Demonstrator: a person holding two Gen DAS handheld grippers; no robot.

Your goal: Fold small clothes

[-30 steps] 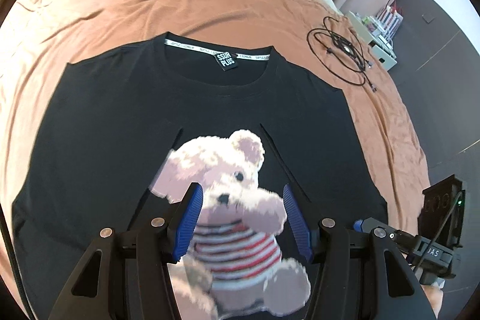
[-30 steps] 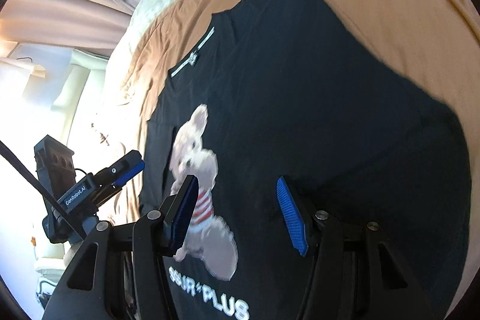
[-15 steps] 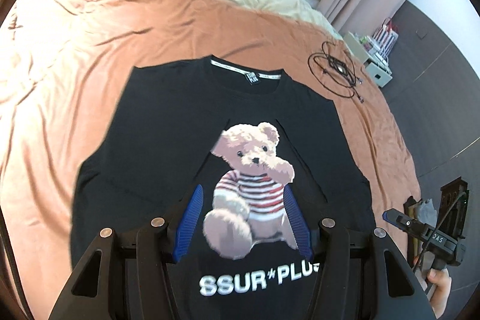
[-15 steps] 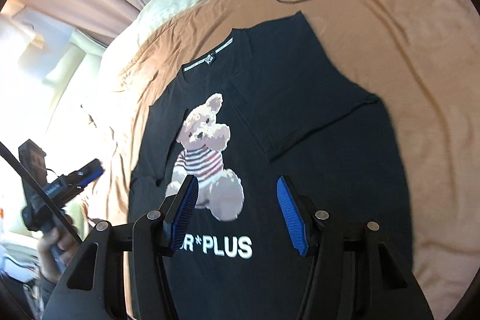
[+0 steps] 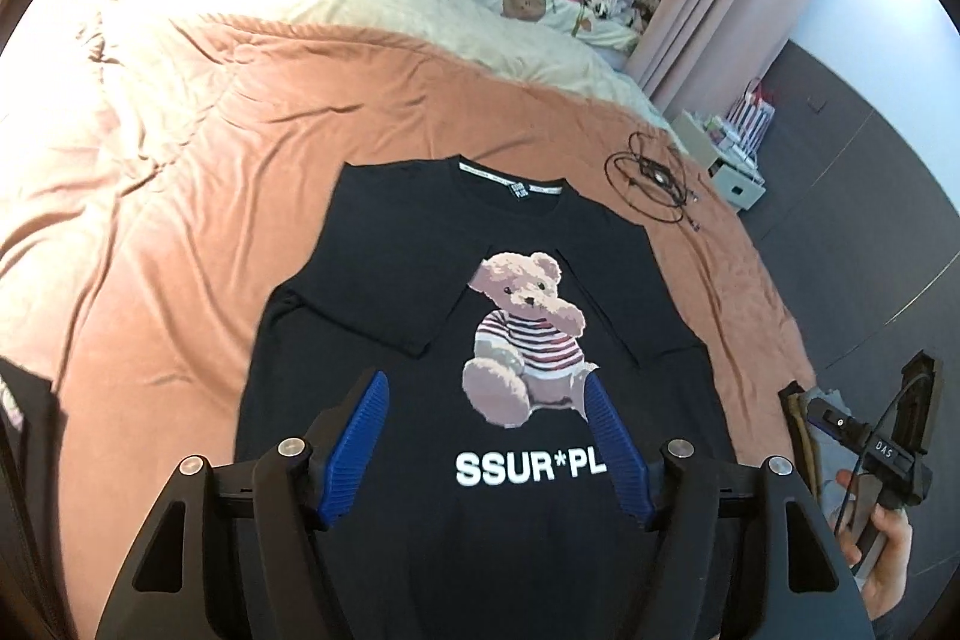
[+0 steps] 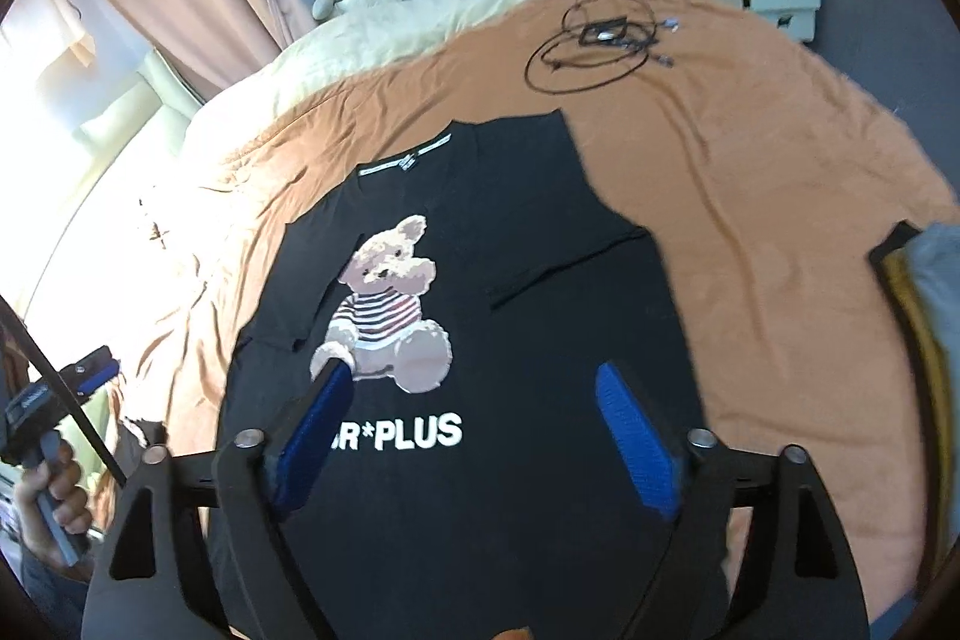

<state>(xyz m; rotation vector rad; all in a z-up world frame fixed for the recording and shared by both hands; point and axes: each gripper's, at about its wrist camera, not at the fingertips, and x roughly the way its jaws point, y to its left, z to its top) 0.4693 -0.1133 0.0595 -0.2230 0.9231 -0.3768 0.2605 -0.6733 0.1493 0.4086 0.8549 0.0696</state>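
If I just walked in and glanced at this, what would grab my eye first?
Probably the black T-shirt spread flat on the orange bedspread, sleeves folded in, with its teddy bear print in the middle. Then the blue-padded left gripper and right gripper, open and empty above its lower half.

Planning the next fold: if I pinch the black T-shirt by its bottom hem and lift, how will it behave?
The T-shirt will probably go limp and drape: it lies flat, with both sleeves already folded inward. It looks thin and light, so one pinch may bunch it; the sleeves could flop open. The sheet under it is wrinkled and may drag along.
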